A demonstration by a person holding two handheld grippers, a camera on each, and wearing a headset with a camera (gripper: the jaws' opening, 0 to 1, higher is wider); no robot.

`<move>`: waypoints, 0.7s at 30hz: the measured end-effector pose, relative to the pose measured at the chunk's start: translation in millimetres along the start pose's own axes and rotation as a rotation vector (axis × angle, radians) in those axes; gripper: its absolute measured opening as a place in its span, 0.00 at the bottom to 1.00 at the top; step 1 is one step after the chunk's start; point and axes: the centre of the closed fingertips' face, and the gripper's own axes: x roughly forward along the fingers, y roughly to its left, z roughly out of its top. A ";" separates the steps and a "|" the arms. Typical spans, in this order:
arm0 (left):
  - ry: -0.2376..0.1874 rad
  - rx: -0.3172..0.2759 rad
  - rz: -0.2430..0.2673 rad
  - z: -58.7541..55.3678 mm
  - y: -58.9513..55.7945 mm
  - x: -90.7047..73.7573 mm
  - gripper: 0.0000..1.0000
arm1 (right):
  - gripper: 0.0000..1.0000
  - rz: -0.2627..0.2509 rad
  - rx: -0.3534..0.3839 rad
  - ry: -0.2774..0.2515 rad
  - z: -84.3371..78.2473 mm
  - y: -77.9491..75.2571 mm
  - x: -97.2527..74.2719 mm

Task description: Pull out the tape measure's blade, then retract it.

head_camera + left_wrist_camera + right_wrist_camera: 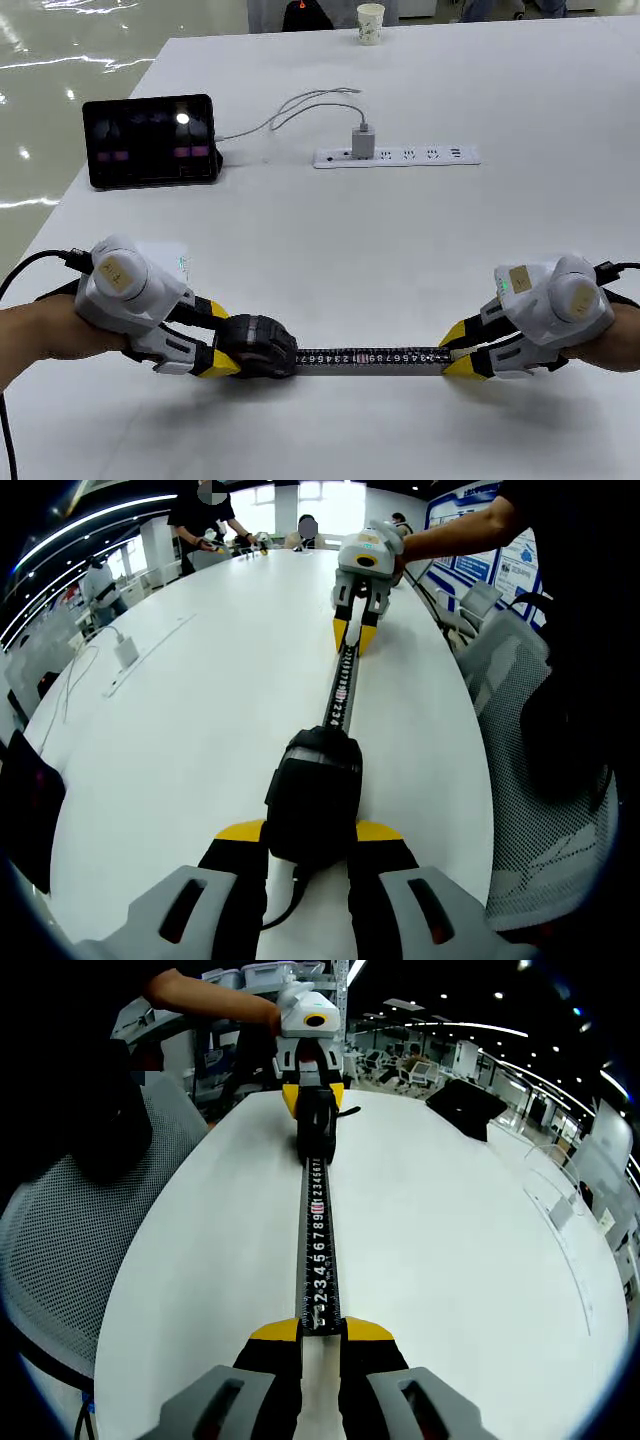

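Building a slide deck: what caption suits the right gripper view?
The right hand-held gripper pinches the extended tape blade; the left hand-held gripper holds the black case across the white table.

Tape measure case: black; blade: black, printed with white numerals and tick marks, one mark in red. Left gripper and right gripper: pale grey bodies, black jaws with yellow tips, a tan label on each body. Table: white; tablet: black, dark screen with purple-pink patches; power strip and charger: white; paper cup: white with a faint green print.
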 end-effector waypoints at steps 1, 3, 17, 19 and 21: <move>0.000 0.000 0.000 0.1 -0.1 0.0 0.25 | 0.09 0.000 0.002 0.003 -1.4 0.1 -1.0; 0.000 -0.001 -0.001 0.2 -0.1 0.0 0.25 | 0.09 0.001 0.005 0.006 -4.3 0.2 -3.6; 0.003 -0.005 -0.001 0.2 -0.7 0.3 0.25 | 0.09 -0.003 0.020 0.025 -20.3 1.5 -19.2; 0.003 -0.006 -0.001 0.1 -0.8 0.3 0.25 | 0.09 -0.004 0.022 0.028 -23.0 1.3 -21.5; 0.003 -0.005 -0.001 0.1 -1.0 0.3 0.25 | 0.09 -0.005 0.026 0.029 -25.3 1.1 -23.3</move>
